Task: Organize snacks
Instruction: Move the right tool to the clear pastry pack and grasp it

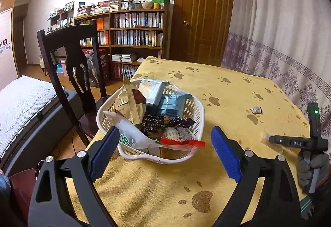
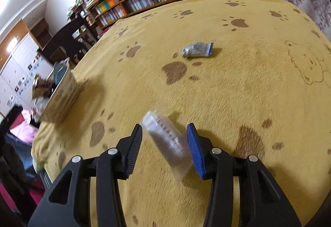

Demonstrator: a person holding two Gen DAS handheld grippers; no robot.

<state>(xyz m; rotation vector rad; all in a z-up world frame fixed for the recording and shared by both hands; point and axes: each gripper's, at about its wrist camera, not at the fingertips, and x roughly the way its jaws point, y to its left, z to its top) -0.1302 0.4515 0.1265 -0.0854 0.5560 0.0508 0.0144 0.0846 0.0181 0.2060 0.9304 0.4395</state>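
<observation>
A white slotted basket (image 1: 194, 110) heaped with snack packets stands on the yellow paw-print cloth. My left gripper (image 1: 165, 129) is open just in front of it, one blue pad (image 1: 105, 150) at each side of the near rim, holding nothing. In the right wrist view my right gripper (image 2: 164, 126) is open low over the cloth. A clear-wrapped snack bar (image 2: 169, 144) lies between its fingers, close to the right pad (image 2: 195, 150). A small silver packet (image 2: 196, 50) lies farther out on the cloth. The basket (image 2: 62, 96) shows at the left. That view is motion-blurred.
A dark wooden chair (image 1: 70, 57) stands at the table's left edge beside the basket. In the left wrist view a gloved hand (image 1: 310, 167) holds the right gripper (image 1: 289, 141) at the far right. Bookshelves, a door and a curtain lie beyond the table.
</observation>
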